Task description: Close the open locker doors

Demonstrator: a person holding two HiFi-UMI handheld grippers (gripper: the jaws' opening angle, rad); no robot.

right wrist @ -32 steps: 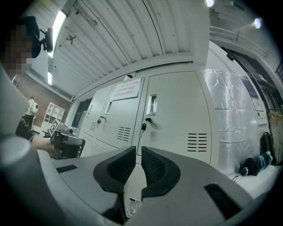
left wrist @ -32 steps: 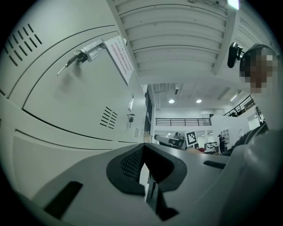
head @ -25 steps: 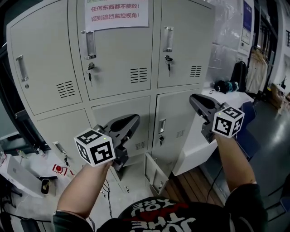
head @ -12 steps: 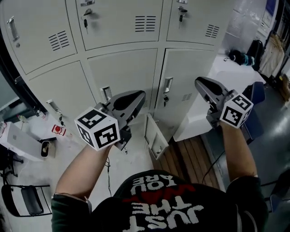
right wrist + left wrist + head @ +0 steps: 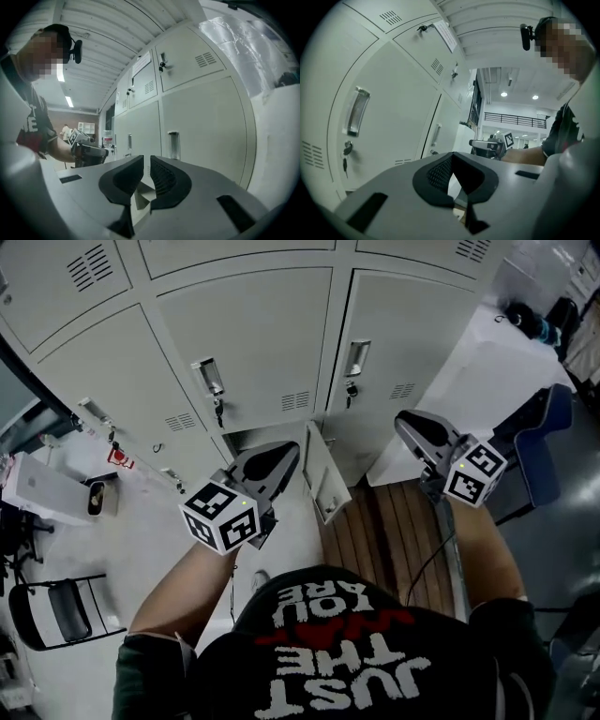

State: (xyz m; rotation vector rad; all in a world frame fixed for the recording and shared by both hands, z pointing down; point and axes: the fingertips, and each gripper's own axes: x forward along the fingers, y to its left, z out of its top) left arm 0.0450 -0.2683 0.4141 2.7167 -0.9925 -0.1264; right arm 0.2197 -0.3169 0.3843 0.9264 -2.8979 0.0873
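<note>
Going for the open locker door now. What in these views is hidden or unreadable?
- Inside the open bottom compartment: head view, mostly covered by the left gripper.
- Most of the open grey metal locker door: both gripper views, behind the jaws.
- The upper locker row: head view, cut by top edge.
- How the keys sit: head view, too small.

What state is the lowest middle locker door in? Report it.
Open: the lowest middle door stands swung out from its compartment, inner face showing, while the doors above sit flush.

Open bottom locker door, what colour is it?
The open locker door is light grey; best seen in the head view.
</note>
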